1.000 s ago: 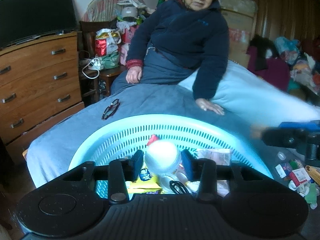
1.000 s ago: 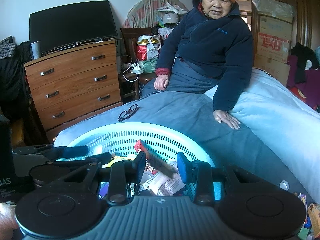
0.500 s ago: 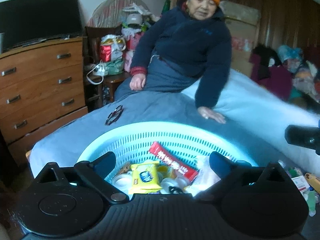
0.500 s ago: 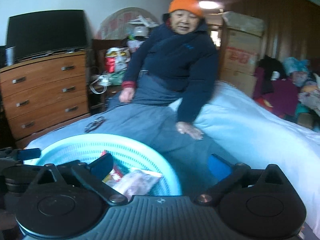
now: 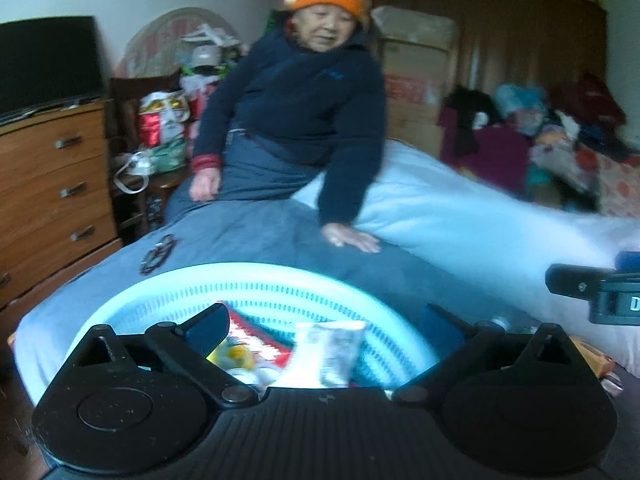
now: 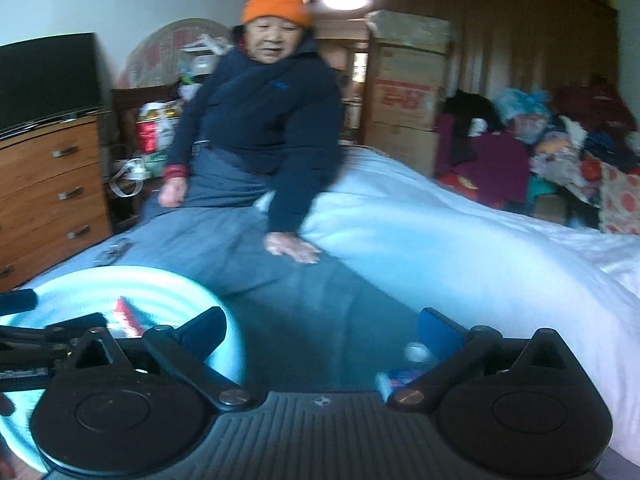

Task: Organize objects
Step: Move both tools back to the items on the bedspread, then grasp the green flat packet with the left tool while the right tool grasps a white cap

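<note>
- Nearest, the left tongs (image 5: 322,326) stand spread wide and empty above the round pale-blue slotted plastic basket (image 5: 256,280), which sits on the bed.
- Inside the basket lie a red-and-white snack packet (image 5: 256,334), a yellow packet (image 5: 232,354) and a blurred white wrapper (image 5: 330,350).
- Likewise the right tongs (image 6: 320,328) gape empty over the grey-blue blanket (image 6: 304,300), basket to their left.
- Beyond, a person in an orange knit hat (image 6: 276,0) sits on the bed, one hand (image 6: 294,248) flat on the blanket.
</note>
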{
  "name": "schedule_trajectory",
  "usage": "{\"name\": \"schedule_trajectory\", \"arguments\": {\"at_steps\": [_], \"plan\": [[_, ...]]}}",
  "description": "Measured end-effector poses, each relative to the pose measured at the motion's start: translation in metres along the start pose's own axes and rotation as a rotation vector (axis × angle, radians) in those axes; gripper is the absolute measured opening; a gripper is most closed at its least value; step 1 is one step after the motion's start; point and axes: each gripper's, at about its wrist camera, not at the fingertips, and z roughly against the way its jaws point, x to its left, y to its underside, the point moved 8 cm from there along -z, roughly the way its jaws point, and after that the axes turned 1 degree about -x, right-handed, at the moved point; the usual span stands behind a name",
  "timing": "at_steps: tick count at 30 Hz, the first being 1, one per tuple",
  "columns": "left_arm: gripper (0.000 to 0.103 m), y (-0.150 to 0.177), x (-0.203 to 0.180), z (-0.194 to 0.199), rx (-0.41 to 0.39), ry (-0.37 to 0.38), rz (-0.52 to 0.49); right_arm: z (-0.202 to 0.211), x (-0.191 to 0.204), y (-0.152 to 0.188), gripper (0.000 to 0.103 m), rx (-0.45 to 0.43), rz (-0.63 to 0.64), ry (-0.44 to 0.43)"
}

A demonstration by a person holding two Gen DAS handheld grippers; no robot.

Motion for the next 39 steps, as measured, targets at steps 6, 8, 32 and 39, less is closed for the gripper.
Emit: {"name": "schedule_trajectory", "arguments": {"at_steps": [6,8,32,39], "plan": [[0.103,0.001,-0.06,-0.01,0.002,0.078,-0.063,0.0,-0.083,0.01,0.103,-0.012,-0.06,0.122],[0.103,0.003,-0.081,-0.014,0.006,0.101,-0.085,0.002,-0.109,0.014,0.103,-0.019,-0.074,0.161],[0.103,0.059,-0.223,-0.089,0.125,0.217,-0.227,-0.026,-0.241,0.113,0.101,0.045,-0.192,0.167],[0.091,0.116,-0.237,-0.13,0.213,0.286,-0.262,-0.039,-0.243,0.227,0.075,0.143,-0.252,0.004]]}}
